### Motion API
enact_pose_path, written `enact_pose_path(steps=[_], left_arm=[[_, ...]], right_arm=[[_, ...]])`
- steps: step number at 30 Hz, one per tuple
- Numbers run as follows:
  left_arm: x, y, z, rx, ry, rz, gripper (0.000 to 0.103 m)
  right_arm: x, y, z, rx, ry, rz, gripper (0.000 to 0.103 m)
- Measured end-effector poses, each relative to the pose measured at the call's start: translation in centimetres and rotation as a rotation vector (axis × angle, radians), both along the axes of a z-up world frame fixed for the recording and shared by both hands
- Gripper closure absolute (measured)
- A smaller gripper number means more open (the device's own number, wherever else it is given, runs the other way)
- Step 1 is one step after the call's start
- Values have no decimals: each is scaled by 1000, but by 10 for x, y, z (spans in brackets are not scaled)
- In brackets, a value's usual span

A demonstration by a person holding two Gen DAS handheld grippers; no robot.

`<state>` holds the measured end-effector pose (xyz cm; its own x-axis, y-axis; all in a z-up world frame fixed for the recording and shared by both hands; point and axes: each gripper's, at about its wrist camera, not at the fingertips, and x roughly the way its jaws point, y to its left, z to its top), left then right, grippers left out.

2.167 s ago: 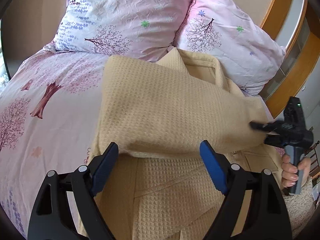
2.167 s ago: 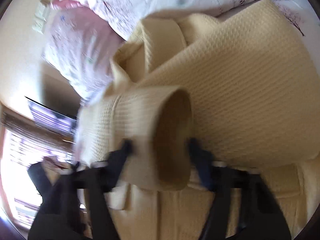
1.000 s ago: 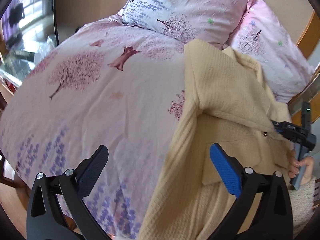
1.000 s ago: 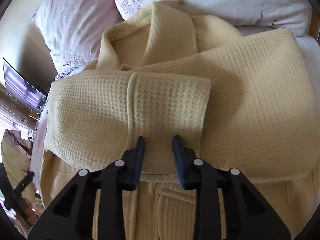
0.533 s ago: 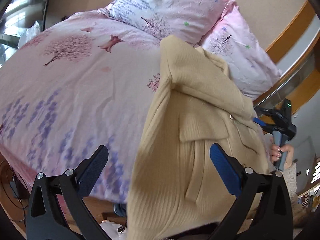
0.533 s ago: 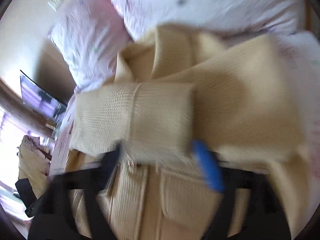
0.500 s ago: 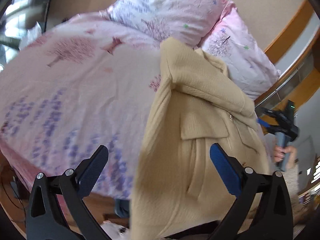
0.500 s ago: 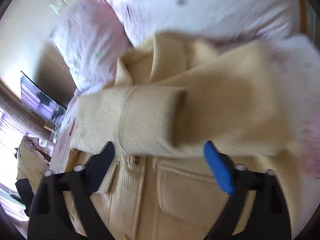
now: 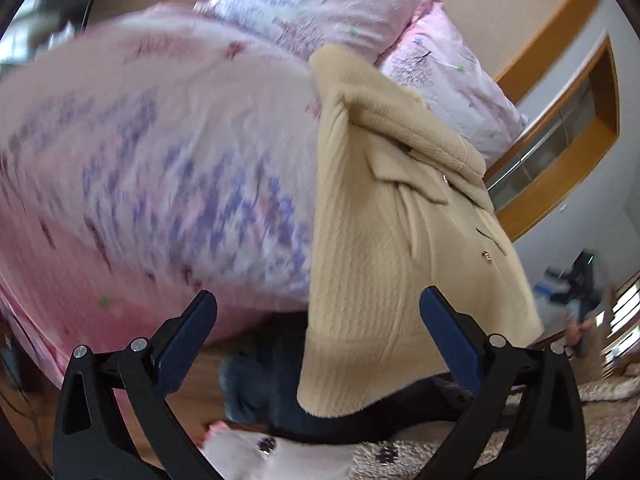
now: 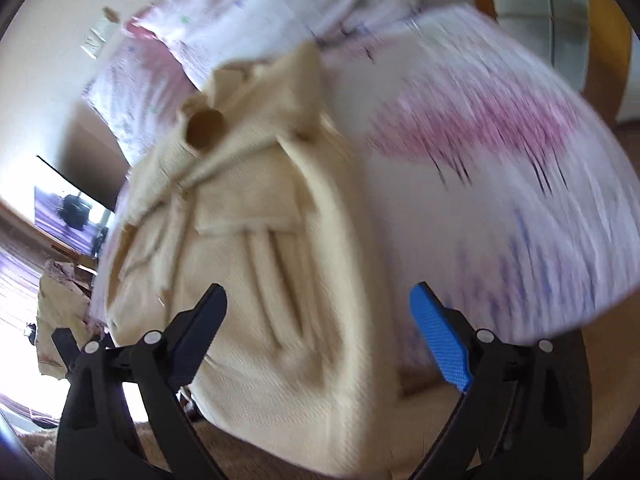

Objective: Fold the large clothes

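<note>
A cream knit coat (image 9: 400, 216) lies on the pink flowered bed (image 9: 160, 160), both sleeves folded across its chest and its lower part hanging over the bed's edge. It also shows in the right wrist view (image 10: 260, 240), blurred. My left gripper (image 9: 316, 344) is open and empty, pulled back below the coat's hem. My right gripper (image 10: 320, 336) is open and empty, back from the coat's lower half. The right gripper also shows in the left wrist view (image 9: 576, 280), far right and clear of the coat.
Two pink pillows (image 9: 320, 4) lie at the head of the bed. A wooden frame (image 9: 560, 128) runs along the far side. A dark slipper (image 9: 256, 376) and a pale rug (image 9: 600, 400) lie on the wood floor below the hem.
My right gripper has let go of the folded sleeve, opened wide and drawn back. My left gripper has stayed open and dropped back toward the coat's hem over the bed's edge.
</note>
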<state>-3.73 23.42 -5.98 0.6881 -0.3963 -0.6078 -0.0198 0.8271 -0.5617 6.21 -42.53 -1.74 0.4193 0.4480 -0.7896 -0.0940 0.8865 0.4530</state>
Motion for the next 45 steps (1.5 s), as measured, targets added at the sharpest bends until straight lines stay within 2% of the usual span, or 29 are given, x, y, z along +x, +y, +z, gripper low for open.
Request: enact_pose_path(steps=[3, 5, 10, 14, 16, 21, 24, 26, 29, 30, 31, 32, 34, 36, 39, 43, 45], left_arm=[[-1, 2, -13, -50, 34, -10, 14], [-2, 0, -19, -66, 46, -28, 14], [-4, -8, -29, -87, 42, -78, 14], [4, -14, -38, -87, 64, -115, 14], [6, -16, -43, -114, 65, -137, 14], [18, -26, -55, -168, 65, -202, 14], [21, -28, -60, -211, 51, -224, 15], [21, -30, -63, -235, 51, -242, 23], [19, -32, -65, -284, 53, -266, 38], [17, -33, -64, -296, 48, -276, 46], [15, -34, -62, -306, 46, -286, 53], [12, -36, -59, -307, 40, -294, 57], [7, -38, -51, -306, 5, -309, 76], [1, -40, -40, -300, -28, -325, 84], [-8, -39, -18, -300, -107, -344, 90], [-7, -37, 18, -314, -229, -345, 92], [-1, -39, 36, -278, -265, -338, 93]], right_arm=[[-8, -3, -19, 22, 42, 17, 20], [-13, -2, -28, 37, 64, 31, 22], [-22, 3, -31, 34, 67, 57, 24], [-27, 14, -41, 15, 125, 105, 27], [-27, 21, -48, 13, 146, 131, 27], [-23, 30, -66, 101, 179, 177, 29], [-21, 31, -72, 158, 184, 183, 40], [-22, 30, -72, 200, 182, 187, 54], [-27, 32, -67, 224, 171, 194, 70], [-29, 33, -65, 231, 167, 196, 73], [-31, 33, -61, 238, 162, 199, 81], [-33, 34, -57, 248, 153, 202, 86], [-37, 35, -47, 269, 127, 207, 89], [-41, 38, -34, 297, 84, 216, 92], [-43, 46, -12, 310, 3, 222, 94], [-37, 65, 14, 310, -104, 205, 95], [-33, 73, 32, 301, -176, 193, 95]])
